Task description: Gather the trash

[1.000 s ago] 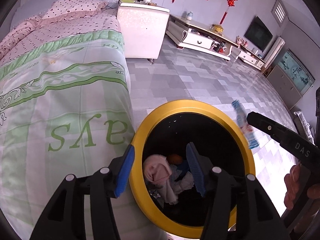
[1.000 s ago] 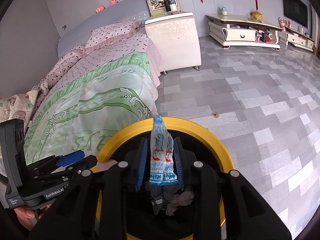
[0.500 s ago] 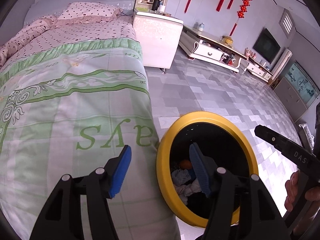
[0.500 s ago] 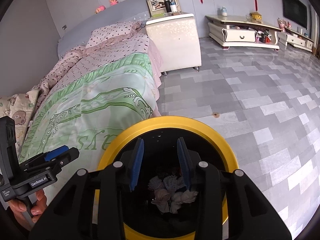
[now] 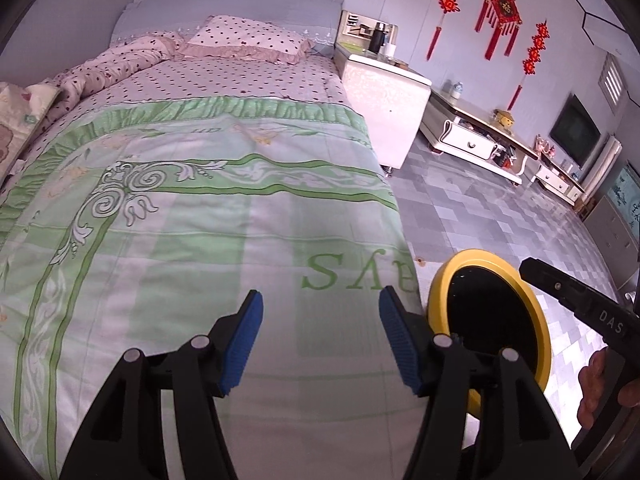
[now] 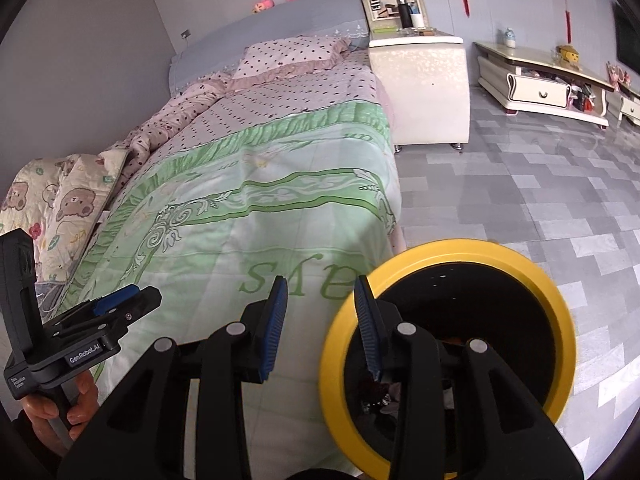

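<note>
Bin [image 6: 448, 248] on floor [image 6: 520, 184], right up against foot-side edge of bed [image 5: 200, 200]. Some crumpled stuff down inside bin. Left tongs [image 5: 320, 340] over blanket [image 5: 180, 248], bin to their right. Right tongs [image 6: 321, 320] straddle bin rim, one finger over blanket, other over bin. Pillow [image 5: 244, 38] at headboard end. Nightstand [image 6: 420, 92] right of bed, low cabinet [image 6: 540, 80] further right along wall.
</note>
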### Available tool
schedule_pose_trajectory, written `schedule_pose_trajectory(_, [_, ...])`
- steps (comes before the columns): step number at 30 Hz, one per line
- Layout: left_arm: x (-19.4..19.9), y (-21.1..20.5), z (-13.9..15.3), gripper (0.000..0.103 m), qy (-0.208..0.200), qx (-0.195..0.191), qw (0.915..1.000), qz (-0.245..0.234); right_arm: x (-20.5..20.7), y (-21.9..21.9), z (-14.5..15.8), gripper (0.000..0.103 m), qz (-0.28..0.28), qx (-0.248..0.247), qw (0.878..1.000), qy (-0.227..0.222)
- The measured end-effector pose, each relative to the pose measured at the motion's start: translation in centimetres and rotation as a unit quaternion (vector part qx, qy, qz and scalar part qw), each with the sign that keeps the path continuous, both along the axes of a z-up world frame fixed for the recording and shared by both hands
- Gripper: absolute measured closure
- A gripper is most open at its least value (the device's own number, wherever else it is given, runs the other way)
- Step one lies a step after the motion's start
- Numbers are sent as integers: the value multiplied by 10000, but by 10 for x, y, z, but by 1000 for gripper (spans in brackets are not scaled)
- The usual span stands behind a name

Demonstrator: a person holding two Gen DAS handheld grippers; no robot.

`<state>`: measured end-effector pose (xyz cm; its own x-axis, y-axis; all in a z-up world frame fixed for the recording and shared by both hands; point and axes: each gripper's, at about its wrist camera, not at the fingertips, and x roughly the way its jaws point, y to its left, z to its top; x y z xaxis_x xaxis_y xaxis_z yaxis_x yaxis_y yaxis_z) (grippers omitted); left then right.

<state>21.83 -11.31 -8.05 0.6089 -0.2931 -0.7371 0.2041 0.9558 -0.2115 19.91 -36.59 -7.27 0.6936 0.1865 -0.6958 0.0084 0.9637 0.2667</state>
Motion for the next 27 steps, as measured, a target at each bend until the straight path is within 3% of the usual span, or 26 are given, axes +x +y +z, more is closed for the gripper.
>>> schedule_pose_trajectory(11, [-20,93,-14,46,21,162,9974,704,5,99,-14,69,557,-166,9982,138])
schedule_pose_trajectory(13, [-25,105,-16,43,-14,258,9964,809,1,109,-15,59,575,-227,9980,97])
schedule_pose_trajectory(15, [-31,117,-15,35,-139,388,9945,959,-4,116,-13,36,538,-350,9979,-6])
schedule_pose_trajectory(19, [-43,131,-7,21,-419,528,9909,1168,-13,121,-5,24,317,-561,9978,-176])
schedule_pose_trajectory(24, [-63,143,9,9,-764,436,9882,1257,-27,121,6,9,73,-637,9970,-422])
schedule_pose_trajectory(27, [-76,143,21,8,-1019,373,9866,1216,-42,125,15,8,-100,-871,9931,-774])
